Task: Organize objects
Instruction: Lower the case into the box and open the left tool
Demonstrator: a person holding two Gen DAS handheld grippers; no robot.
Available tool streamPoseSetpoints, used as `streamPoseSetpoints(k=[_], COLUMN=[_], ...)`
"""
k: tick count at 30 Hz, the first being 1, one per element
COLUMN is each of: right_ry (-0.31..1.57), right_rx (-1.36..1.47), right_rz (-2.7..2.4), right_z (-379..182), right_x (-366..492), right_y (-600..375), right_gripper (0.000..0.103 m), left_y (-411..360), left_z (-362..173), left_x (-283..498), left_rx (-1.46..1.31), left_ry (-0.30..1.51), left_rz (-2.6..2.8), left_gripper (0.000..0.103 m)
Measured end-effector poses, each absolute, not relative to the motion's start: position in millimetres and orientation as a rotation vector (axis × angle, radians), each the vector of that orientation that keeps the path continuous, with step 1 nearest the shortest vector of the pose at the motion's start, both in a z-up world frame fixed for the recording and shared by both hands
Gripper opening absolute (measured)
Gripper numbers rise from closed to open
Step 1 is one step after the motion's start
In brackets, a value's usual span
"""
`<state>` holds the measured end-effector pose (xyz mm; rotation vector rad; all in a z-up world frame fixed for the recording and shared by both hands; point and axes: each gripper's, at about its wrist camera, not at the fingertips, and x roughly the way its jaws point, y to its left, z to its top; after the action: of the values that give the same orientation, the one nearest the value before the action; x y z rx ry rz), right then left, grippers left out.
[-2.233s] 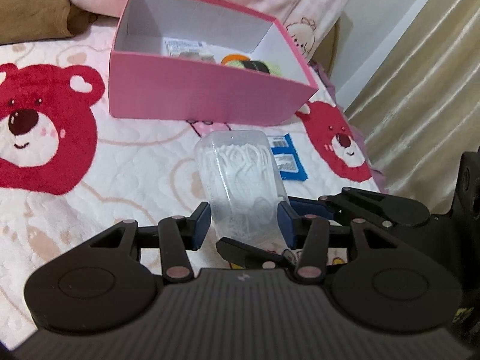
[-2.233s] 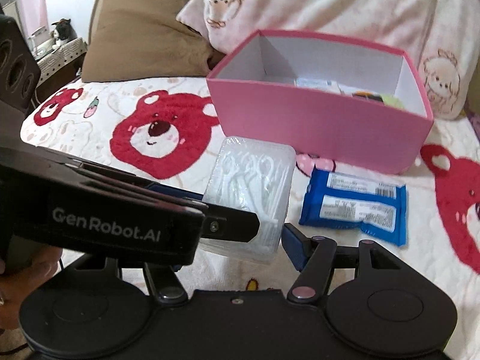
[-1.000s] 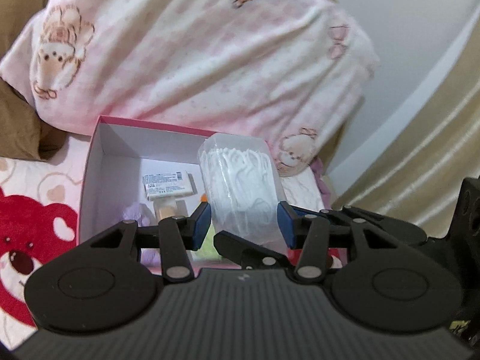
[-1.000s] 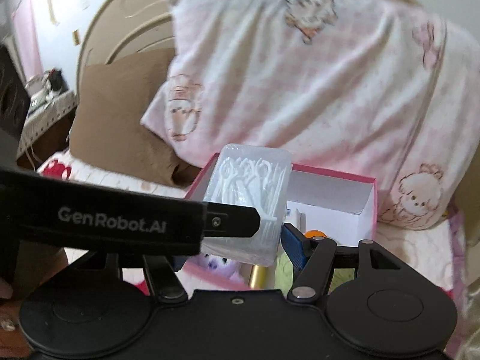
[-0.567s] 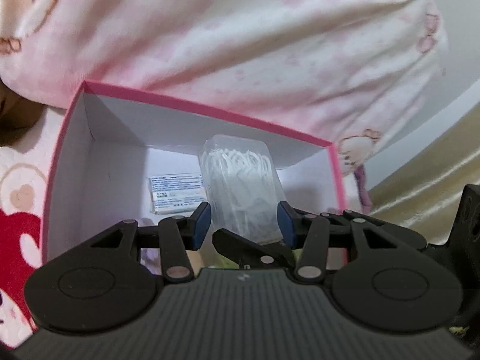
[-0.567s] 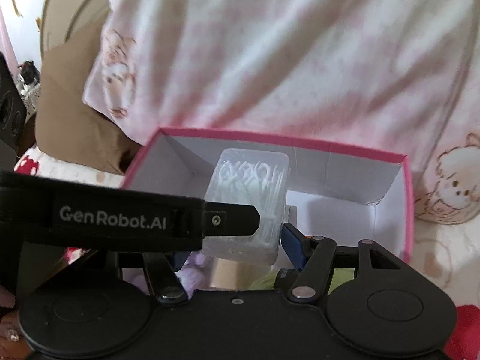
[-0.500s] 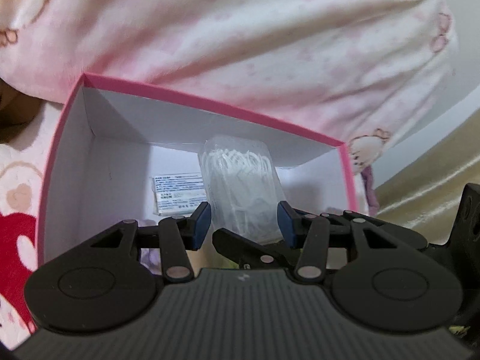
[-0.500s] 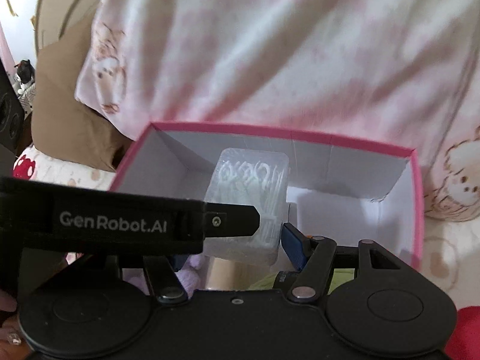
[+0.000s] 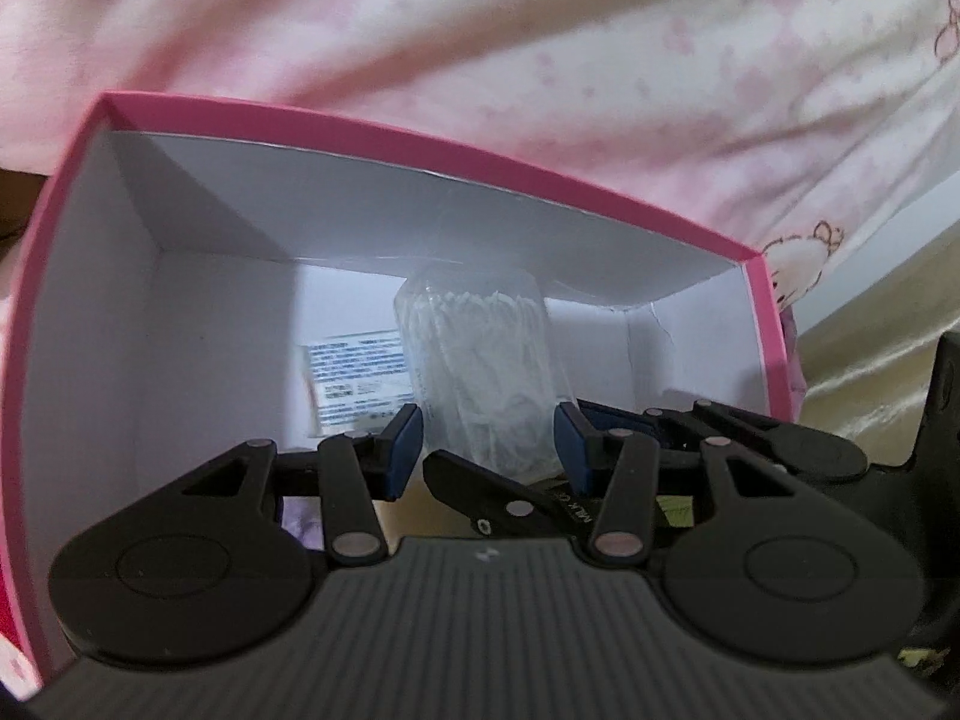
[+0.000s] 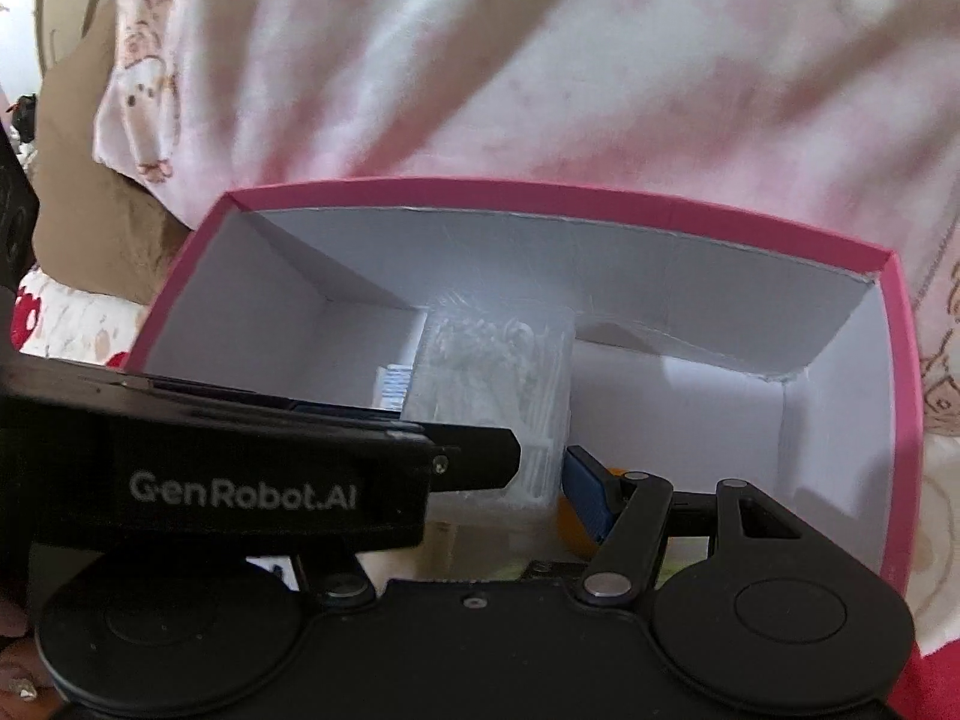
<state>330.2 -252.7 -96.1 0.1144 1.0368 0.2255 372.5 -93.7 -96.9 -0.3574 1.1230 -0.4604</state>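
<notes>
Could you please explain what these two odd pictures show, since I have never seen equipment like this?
A person holds a handheld two-finger tool in each hand; there is no robot arm. Each picture comes from a fisheye camera on one tool, looking forward along its fingers.

The left tool and the right tool together grip one clear plastic box of floss picks, holding it inside an open pink box with white inner walls. In the right view the black bar marked GenRobot.AI is the left tool crossing in front.

Already in the pink box are a white printed packet and something orange. Behind is a pink patterned quilt.
</notes>
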Motion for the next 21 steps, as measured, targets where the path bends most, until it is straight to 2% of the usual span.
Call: streamPoseSetpoints(k=[9, 13, 17, 21], right_ry=[1.047, 1.009, 0.919, 0.839], right_rx=[0.169, 0.172, 0.169, 0.133], right_rz=[0.208, 0.215, 0.243, 0.256], right_z=[-90.8, -80.2, -57.4, -34.7], right_x=[325.3, 314.0, 271.7, 231.0], right_y=[-267.4, -275.7, -281.9, -281.9], right_gripper=[0.069, 0.072, 0.074, 0.075], left_y=[-111.1, -111.1, -102.8, -92.0], left_z=[-96.0, -85.1, -68.4, -51.3], left_x=[370.1, 363.4, 336.7, 309.3], left_rx=[-0.360, -0.264, -0.215, -0.180], left_ry=[1.113, 1.069, 1.011, 1.013], left_rz=[-0.448, -0.375, -0.391, -0.407], left_gripper=[0.043, 0.042, 0.053, 0.056])
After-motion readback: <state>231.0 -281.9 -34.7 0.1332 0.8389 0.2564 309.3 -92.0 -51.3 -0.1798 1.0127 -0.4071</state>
